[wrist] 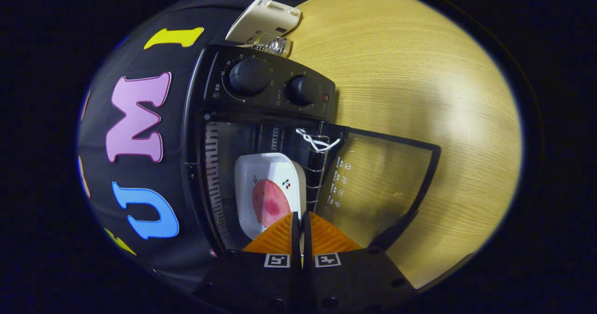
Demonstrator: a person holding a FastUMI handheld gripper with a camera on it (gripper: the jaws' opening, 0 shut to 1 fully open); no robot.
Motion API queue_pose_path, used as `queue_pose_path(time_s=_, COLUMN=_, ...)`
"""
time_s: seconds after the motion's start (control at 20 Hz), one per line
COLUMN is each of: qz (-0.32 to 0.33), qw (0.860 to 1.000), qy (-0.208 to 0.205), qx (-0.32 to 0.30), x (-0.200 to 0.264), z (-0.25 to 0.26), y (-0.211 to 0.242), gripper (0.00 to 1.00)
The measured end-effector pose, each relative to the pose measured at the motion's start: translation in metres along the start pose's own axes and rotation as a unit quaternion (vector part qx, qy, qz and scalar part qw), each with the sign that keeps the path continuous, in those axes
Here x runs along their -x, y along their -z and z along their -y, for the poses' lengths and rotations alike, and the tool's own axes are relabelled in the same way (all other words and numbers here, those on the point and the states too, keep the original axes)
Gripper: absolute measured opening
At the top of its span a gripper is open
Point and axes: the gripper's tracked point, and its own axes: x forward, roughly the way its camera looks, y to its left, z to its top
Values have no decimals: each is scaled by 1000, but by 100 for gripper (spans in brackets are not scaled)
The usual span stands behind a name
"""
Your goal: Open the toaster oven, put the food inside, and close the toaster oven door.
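One toaster oven (261, 132) dominates, lying sideways to the camera, heavy and stiff on the wooden table (419, 71). Its glass door (373, 188) hangs fully open, rigid, best taken by the dark handle (396, 232) along the far edge. Inside on the rack sits the white dish (261, 174), probably smooth and breakable, carrying pink food (270, 203). Gripper (301, 220): fingers pressed nearly together on the dish's rim, though whether both actually pinch it, I cannot tell.

The gripper (301, 220) had its two fingers pinched on the rim of a white dish (268, 188) that carried a pink piece of food (270, 203). The dish sat inside the black toaster oven (261, 113), whose glass door (373, 183) stood wide open over the wooden table (419, 80). A cream-coloured appliance (266, 20) stood just beyond the oven's two knobs (249, 76).
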Motion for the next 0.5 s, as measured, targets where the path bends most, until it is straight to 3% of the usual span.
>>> queue_pose_path(time_s=0.5, qz=67, qw=997, qy=42, qx=-17, x=-39, z=-29, y=7, gripper=5)
